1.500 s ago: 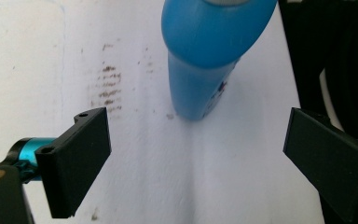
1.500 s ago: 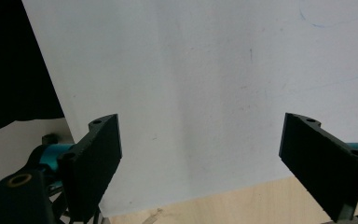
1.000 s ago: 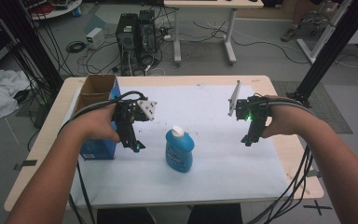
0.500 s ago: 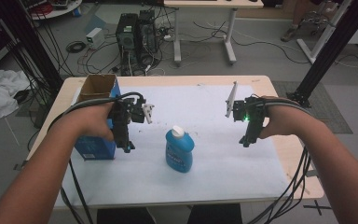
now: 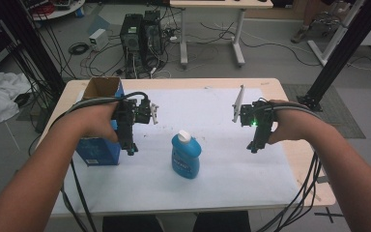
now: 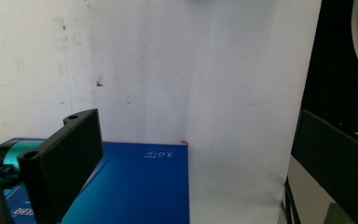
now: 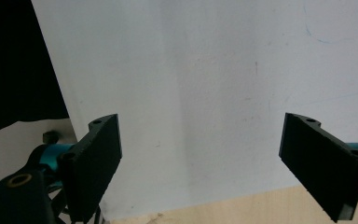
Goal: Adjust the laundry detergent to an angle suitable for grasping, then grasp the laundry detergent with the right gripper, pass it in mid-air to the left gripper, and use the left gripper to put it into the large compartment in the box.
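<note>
**One bottle, one box, two empty grippers**

One blue bottle (image 5: 186, 155) with a white cap lies at the middle of the white sheet (image 5: 212, 121). At its nine o'clock, the left gripper (image 5: 131, 149) hovers beside the single blue box (image 5: 99, 145), jaws wide apart, holding nothing. At three o'clock, the right gripper (image 5: 254, 146) gapes equally wide, empty too.

Left tool (image 5: 131, 151) nearer blue box (image 5: 98, 151)
</note>
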